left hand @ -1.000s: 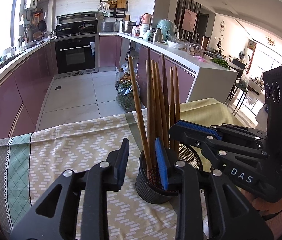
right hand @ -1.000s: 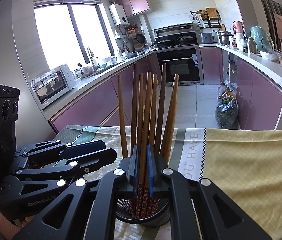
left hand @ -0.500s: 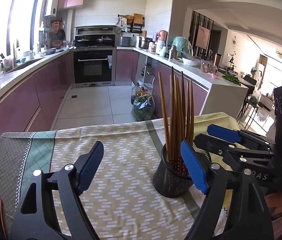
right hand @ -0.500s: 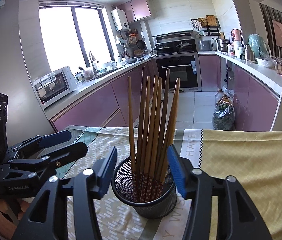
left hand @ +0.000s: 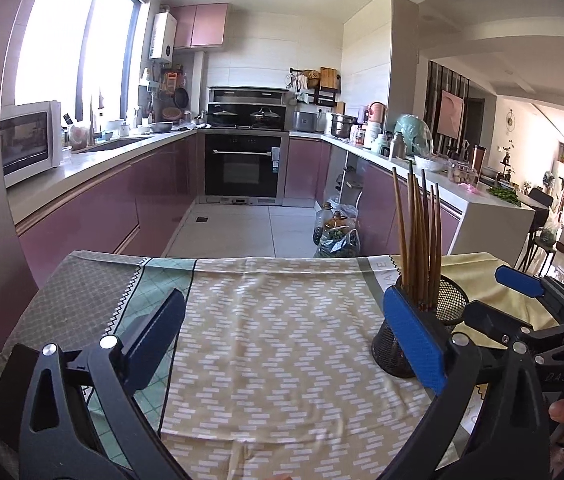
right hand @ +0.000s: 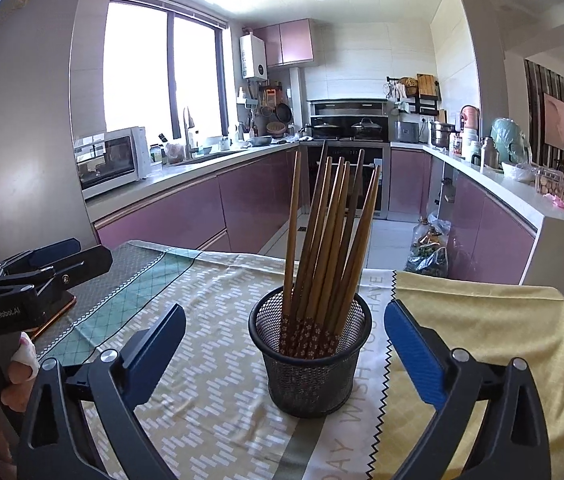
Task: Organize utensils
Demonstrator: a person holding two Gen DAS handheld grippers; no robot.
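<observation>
A black mesh cup [right hand: 310, 376] full of several wooden chopsticks [right hand: 322, 240] stands upright on the patterned tablecloth [right hand: 210, 320]. My right gripper [right hand: 285, 310] faces it with its jaws opening wide. The cup sits ahead between the blue pads [right hand: 414, 348], and neither touches it. My left gripper [left hand: 286, 332] is also opening, with only cloth between its fingers. In the left wrist view the cup [left hand: 450, 300] and chopsticks [left hand: 418, 232] stand to the right, partly behind the right finger [left hand: 414, 336]. Each view shows the other gripper at its edge, held by a hand.
The cloth-covered table [left hand: 94, 280] ends at a far edge, with tiled kitchen floor beyond. Bags and bottles [left hand: 336, 232] sit on the floor by the purple cabinets. A flat copper-edged thing [right hand: 58, 312] lies under the left gripper at the table's left side.
Both grippers have gone from nearly shut among the chopsticks to wide open, and both have drawn back from the cup. The left one has also swung left, leaving the cup at its right.
</observation>
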